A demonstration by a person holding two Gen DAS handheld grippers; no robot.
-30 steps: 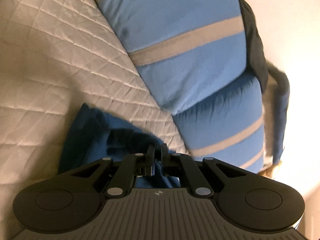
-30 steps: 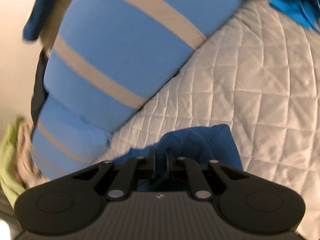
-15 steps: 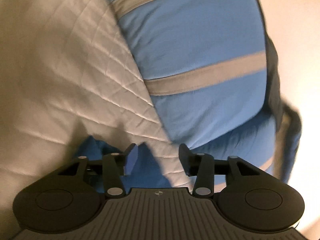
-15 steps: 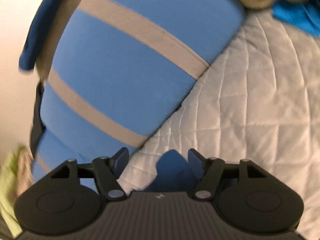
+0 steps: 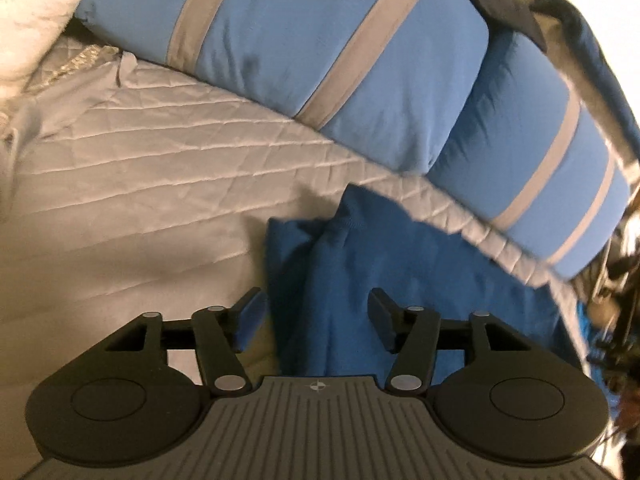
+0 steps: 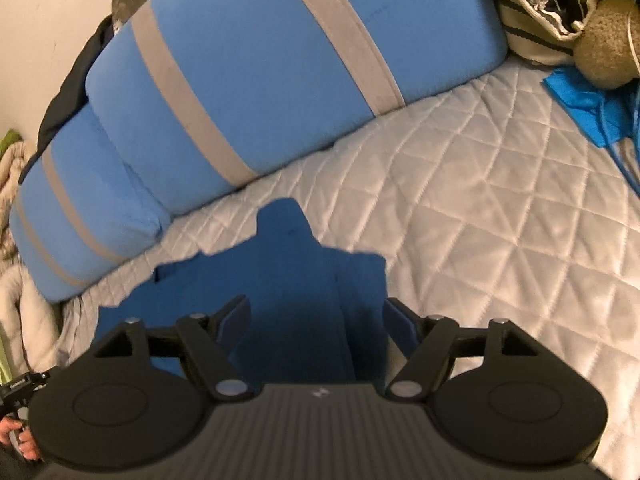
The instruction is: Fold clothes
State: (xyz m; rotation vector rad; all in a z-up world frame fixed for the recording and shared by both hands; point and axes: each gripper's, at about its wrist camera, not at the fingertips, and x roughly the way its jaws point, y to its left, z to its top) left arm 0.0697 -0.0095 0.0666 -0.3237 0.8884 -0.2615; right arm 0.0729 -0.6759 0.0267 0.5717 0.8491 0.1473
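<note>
A dark blue garment (image 5: pixel 400 280) lies folded on the white quilted bed cover (image 5: pixel 160 168). My left gripper (image 5: pixel 316 312) is open and empty, just above the garment's left edge. In the right wrist view the same garment (image 6: pixel 296 280) lies below my right gripper (image 6: pixel 316 320), which is open and empty over the cloth's right part. Neither gripper holds cloth.
Two light blue pillows with grey stripes (image 5: pixel 320 40) (image 6: pixel 256 80) lie along the bed's far side by the wall. A woven bag and a knitted ball (image 6: pixel 600 40) and bright blue cloth (image 6: pixel 584 100) sit at the far right. Grey cloth (image 5: pixel 24 128) lies at left.
Both grippers were shut on the blue garment a second ago. They opened and let it go, then drew back, so the garment now lies on the cover.
</note>
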